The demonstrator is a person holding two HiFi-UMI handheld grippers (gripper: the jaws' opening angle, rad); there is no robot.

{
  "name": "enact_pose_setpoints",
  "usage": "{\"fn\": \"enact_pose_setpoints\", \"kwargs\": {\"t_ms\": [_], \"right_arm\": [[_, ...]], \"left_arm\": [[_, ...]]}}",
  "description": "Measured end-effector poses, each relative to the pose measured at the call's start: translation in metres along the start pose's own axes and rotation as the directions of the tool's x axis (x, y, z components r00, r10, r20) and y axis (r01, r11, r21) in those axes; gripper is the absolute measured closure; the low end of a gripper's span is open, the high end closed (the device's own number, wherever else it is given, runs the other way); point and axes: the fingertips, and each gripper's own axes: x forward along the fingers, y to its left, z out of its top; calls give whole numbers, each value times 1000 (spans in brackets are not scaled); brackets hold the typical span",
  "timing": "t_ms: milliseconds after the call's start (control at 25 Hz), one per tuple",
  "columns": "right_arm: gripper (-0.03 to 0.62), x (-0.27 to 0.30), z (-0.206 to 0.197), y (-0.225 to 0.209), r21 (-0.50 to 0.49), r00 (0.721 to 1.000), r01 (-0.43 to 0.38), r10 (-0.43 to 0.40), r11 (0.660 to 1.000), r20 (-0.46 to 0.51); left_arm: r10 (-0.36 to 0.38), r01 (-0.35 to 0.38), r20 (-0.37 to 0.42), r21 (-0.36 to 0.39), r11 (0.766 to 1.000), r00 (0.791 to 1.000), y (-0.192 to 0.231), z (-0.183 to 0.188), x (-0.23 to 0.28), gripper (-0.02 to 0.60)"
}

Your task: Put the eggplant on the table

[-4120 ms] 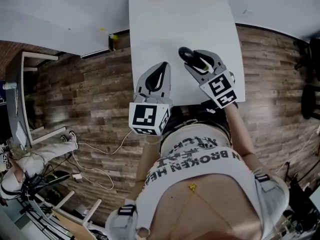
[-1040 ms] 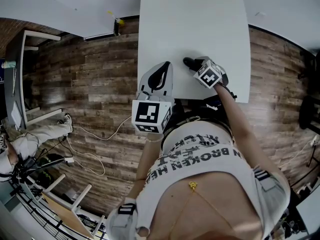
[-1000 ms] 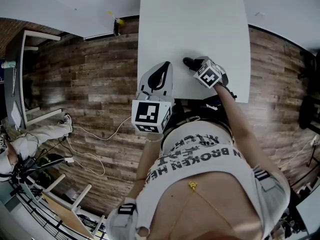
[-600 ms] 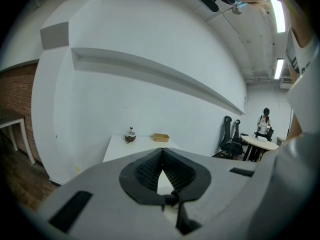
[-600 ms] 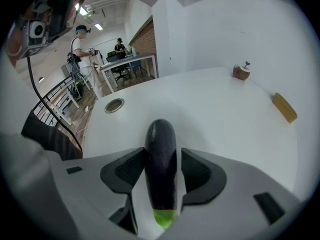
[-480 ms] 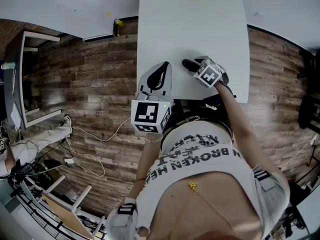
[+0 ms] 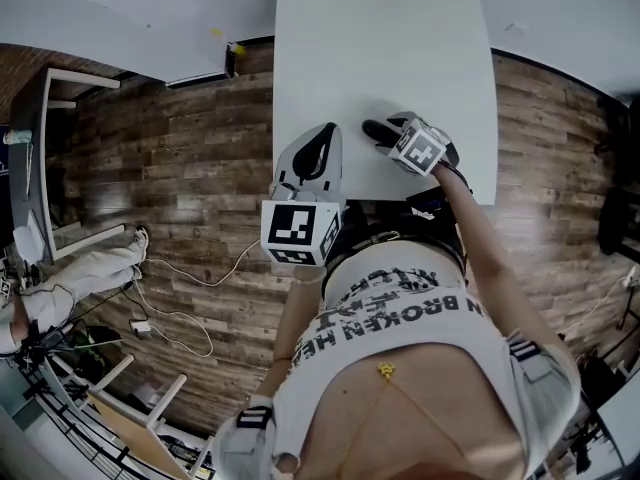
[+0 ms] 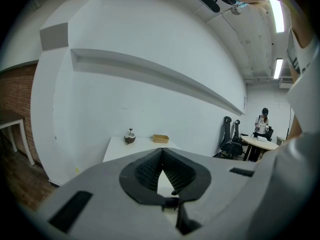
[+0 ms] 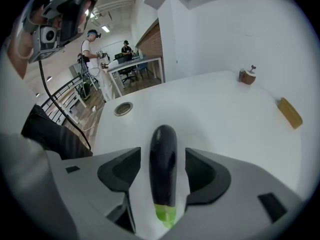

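table: white rectangular table (image 7: 400,58), landmark
progress: looks nearly done, eggplant appears to rest on the table near its near edge; left to do: lift the right gripper clear
right gripper (image 9: 162,159): angled down over the table's near edge, jaws wide and opening, eggplant between them, pads clear of it on both sides
left gripper (image 8: 161,153): off the table's near edge, jaws together, nothing held
eggplant: dark purple long eggplant (image 9: 163,144) with green stem, lengthwise between the right jaws

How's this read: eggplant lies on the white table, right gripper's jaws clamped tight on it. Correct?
Not clamped. The right gripper view shows the right gripper with its jaws apart and opening, a gap on each side of the eggplant. The eggplant does lie on the white table.
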Motion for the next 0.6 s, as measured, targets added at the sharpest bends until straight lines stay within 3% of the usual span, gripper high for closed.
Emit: {"fn": "enact_pose_setpoints", "kwargs": {"t_ms": [400, 600], "right_arm": [[341, -7, 5, 6, -40, 1000, -21, 21, 999, 7], [341, -20, 20, 4, -79, 999, 6, -1, 997, 53]], "left_arm": [[-10, 10, -1, 6, 1000, 1000, -3, 1, 0, 577], [-16, 16, -1, 6, 1000, 1000, -4, 0, 0, 577]]}}
